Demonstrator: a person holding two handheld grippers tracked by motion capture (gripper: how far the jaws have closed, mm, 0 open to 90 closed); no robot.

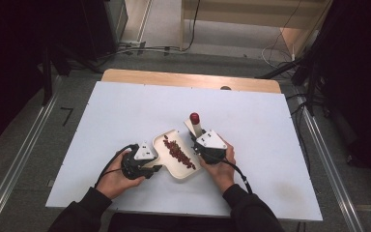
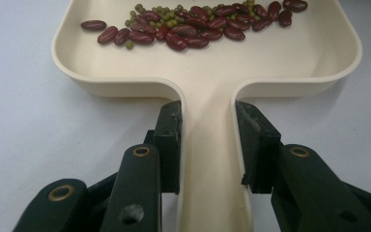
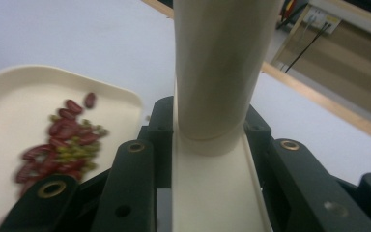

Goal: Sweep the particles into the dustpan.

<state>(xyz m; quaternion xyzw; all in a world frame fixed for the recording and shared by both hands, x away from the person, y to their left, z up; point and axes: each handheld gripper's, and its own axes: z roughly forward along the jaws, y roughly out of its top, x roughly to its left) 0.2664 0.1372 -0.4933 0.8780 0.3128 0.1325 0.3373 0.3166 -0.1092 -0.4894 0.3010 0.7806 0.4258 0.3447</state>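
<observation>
Here, left tongs [image 2: 207, 145] clamping cream tray [image 2: 270, 67] handle (red and green beans [image 2: 193, 26] inside), right tongs [image 3: 207, 145] gripping cream tube [image 3: 222, 63].

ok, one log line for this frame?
left gripper: shut on dustpan handle | right gripper: shut on brush handle | beans: in dustpan

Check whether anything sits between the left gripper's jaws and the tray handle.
Nothing visible does. The left gripper has one jaw on each side of the tray handle, bare against its edges. The beans lie farther up in the tray.
</observation>
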